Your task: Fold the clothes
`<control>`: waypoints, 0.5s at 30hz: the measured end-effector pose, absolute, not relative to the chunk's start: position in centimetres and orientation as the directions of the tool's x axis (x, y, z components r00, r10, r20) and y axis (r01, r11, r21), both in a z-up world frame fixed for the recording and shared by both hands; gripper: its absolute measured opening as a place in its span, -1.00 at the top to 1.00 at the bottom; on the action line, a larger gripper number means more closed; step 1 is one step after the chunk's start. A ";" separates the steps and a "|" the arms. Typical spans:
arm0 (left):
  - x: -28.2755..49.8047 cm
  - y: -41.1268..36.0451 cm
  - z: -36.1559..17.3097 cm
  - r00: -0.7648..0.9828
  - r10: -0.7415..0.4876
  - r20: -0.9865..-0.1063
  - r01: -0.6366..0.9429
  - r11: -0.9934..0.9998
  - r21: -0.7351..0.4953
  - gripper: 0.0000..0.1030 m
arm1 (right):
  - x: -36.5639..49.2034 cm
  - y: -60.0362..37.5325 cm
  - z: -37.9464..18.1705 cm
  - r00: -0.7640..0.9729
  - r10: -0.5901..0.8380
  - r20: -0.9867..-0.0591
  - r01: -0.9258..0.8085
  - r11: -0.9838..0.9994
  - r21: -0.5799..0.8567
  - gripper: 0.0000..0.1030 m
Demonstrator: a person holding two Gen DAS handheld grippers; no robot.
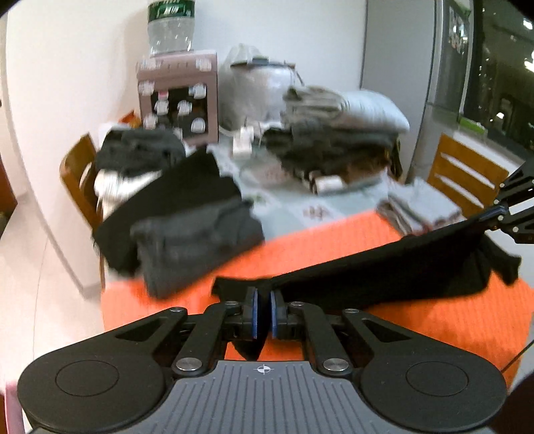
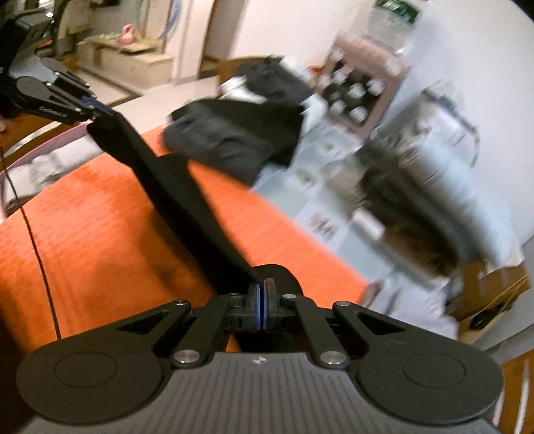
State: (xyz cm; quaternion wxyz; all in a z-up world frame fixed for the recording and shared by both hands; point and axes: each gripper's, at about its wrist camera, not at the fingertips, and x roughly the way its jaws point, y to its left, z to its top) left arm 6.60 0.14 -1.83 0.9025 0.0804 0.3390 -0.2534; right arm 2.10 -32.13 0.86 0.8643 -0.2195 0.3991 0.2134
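A black garment (image 1: 393, 270) hangs stretched in the air above the orange mat (image 1: 333, 240). My left gripper (image 1: 263, 300) is shut on one end of it. My right gripper (image 2: 263, 297) is shut on the other end, and it shows at the right edge of the left wrist view (image 1: 500, 213). In the right wrist view the black garment (image 2: 180, 193) runs as a taut band from my right gripper up to the left gripper (image 2: 100, 112) at the upper left, over the orange mat (image 2: 100, 227).
A dark folded garment (image 1: 197, 240) lies on the mat's far left corner. Piles of clothes (image 1: 333, 133) cover the back of the table. A pink rack with cups (image 1: 178, 96) stands behind, with a water bottle (image 1: 170, 26) on top. Wooden chairs (image 1: 80, 173) flank the table.
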 end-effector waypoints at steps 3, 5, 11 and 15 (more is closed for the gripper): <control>3.8 0.9 -3.5 0.608 -0.397 -0.687 0.529 0.848 -0.022 0.81 | -0.6 -30.8 -0.9 0.530 0.209 -0.822 -0.583 0.794 -0.174 0.95; 2.0 1.3 -4.5 0.589 -0.394 -0.705 0.546 0.837 -0.011 0.81 | -2.4 -29.9 -2.0 0.487 0.218 -0.846 -0.603 0.785 -0.145 0.95; -3.3 2.0 -7.1 0.536 -0.385 -0.751 0.598 0.801 0.015 0.81 | -8.8 -27.5 -5.1 0.388 0.205 -0.899 -0.647 0.755 -0.107 0.95; -6.0 2.2 -8.6 0.490 -0.384 -0.783 0.612 0.791 -0.004 0.81 | -11.6 -26.7 -6.6 0.334 0.198 -0.921 -0.657 0.750 -0.077 0.95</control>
